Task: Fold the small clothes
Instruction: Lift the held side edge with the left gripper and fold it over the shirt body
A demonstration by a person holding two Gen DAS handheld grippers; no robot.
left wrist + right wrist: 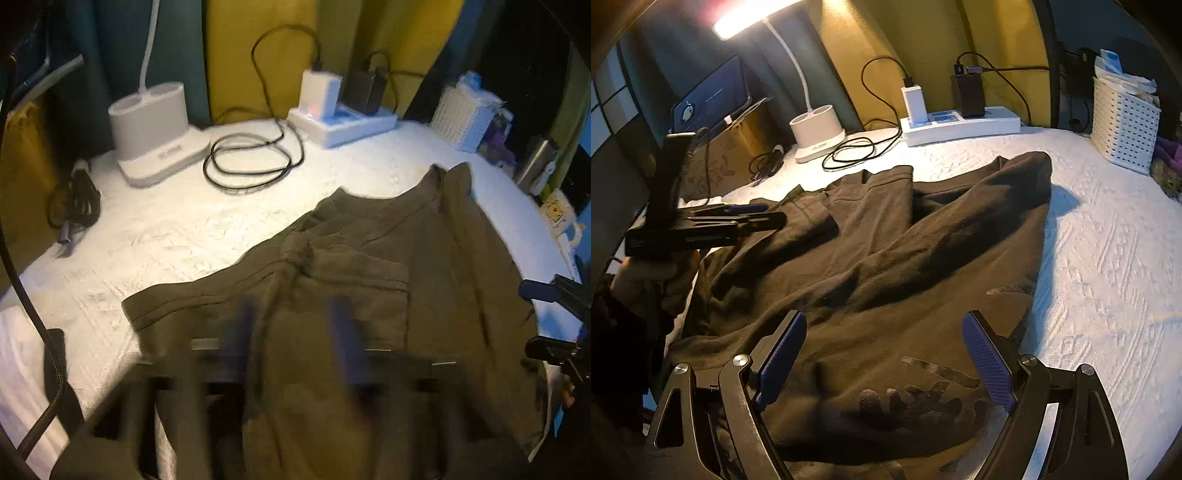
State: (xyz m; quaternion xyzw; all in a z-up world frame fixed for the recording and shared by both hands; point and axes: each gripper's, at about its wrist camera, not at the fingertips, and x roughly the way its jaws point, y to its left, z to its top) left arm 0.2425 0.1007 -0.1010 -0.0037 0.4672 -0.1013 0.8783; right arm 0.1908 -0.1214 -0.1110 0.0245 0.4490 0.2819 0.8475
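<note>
Right gripper (884, 354) fingers spread, empty, over olive shorts (886, 258) lying rumpled on the white bedspread (1108, 258); left gripper (757, 218) looks nearly closed but can't tell, so folding seems barely begun.

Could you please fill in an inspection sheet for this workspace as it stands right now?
Surface: white textured cover, brightly lit.
Job's things: dark olive garment, rumpled, spread across the cover, not folded flat.
Clutter: white lamp base, white perforated basket, mug.
Grippers: right gripper open, over the garment's near edge; left gripper at the garment's left side, state unclear, blurred in its own view.
Cables: black coiled cable beside the lamp base; power strip with two chargers plugged in.
Surroundings: yellow and teal curtains; laptop far left.
</note>
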